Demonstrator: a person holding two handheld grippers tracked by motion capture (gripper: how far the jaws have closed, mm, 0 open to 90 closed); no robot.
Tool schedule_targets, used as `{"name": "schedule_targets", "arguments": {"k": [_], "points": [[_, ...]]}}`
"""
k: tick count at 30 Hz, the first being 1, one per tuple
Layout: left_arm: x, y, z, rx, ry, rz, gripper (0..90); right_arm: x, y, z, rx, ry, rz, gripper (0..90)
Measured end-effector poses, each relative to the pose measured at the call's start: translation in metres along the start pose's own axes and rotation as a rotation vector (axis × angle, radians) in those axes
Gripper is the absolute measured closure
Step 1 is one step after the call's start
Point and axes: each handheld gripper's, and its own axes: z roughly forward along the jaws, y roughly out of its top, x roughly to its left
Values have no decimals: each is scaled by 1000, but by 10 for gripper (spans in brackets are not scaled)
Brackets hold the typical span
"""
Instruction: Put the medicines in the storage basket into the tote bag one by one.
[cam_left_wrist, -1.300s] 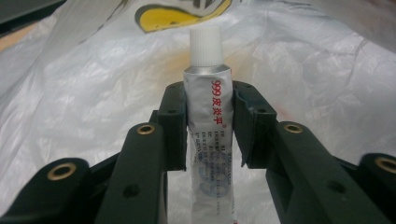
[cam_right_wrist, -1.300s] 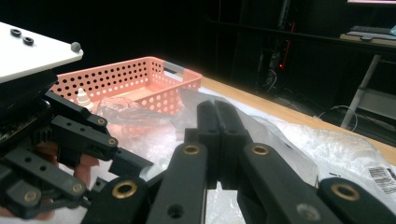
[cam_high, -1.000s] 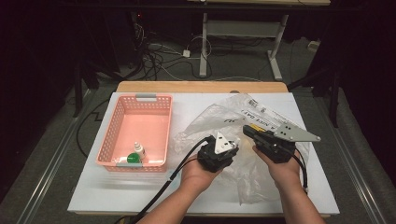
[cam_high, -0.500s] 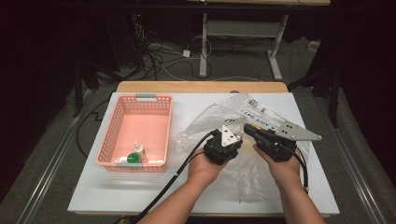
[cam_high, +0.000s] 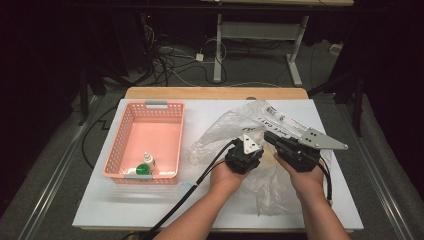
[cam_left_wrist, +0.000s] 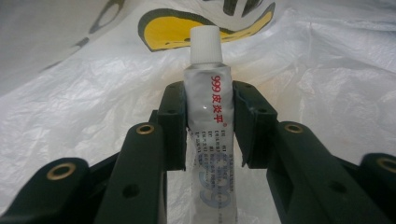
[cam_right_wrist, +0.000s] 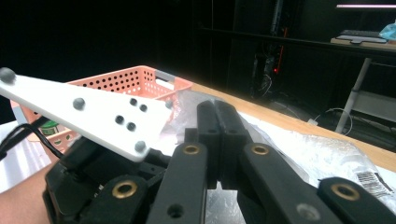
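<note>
Ointment tube (cam_left_wrist: 208, 116) clamped in my left gripper (cam_left_wrist: 208, 126) over plastic bag (cam_high: 235, 125); my right gripper (cam_right_wrist: 218, 140) pinches bag edge.

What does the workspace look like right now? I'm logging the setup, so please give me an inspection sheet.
Surface: white table top on a wooden board.
Job's things: white ointment tube with red print, capped, inside the clear plastic bag.
Clutter: pink basket holding a small green-capped bottle and a dropper bottle.
Grippers: left gripper shut on the tube; right gripper shut, pinching the bag film.
Cables: a black cable trails from the left gripper; more lie on the floor behind.
Surroundings: dark room, a desk frame behind.
</note>
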Motion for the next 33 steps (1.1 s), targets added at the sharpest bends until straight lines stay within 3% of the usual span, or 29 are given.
{"name": "schedule_targets", "arguments": {"k": [5, 8, 15, 19, 21, 23, 25, 28, 33], "points": [[0, -1, 8, 7, -2, -19, 650, -1, 0, 0, -3, -4, 1, 900], [0, -1, 9, 12, -18, -28, 579, -2, -1, 0, 3, -7, 7, 900], [0, -7, -3, 27, -71, -29, 470, -2, -3, 0, 8, -5, 5, 900], [-2, -16, -14, 20, -97, -26, 467, -1, -3, -1, 9, -4, 2, 900], [-1, -22, -19, 31, -134, -41, 399, 0, -3, -1, 11, 2, -5, 900], [-1, -27, -25, 35, -144, -47, 325, 1, -3, -1, 12, 1, -5, 900], [-1, -31, -33, 17, -160, -46, 313, 1, -3, -2, 12, 3, -4, 900], [-1, -35, -43, 9, -178, -57, 201, 1, -4, -3, 14, 2, -6, 900], [-4, -41, -56, 1, -178, -31, 81, 3, -4, -4, 18, 2, -5, 900]]}}
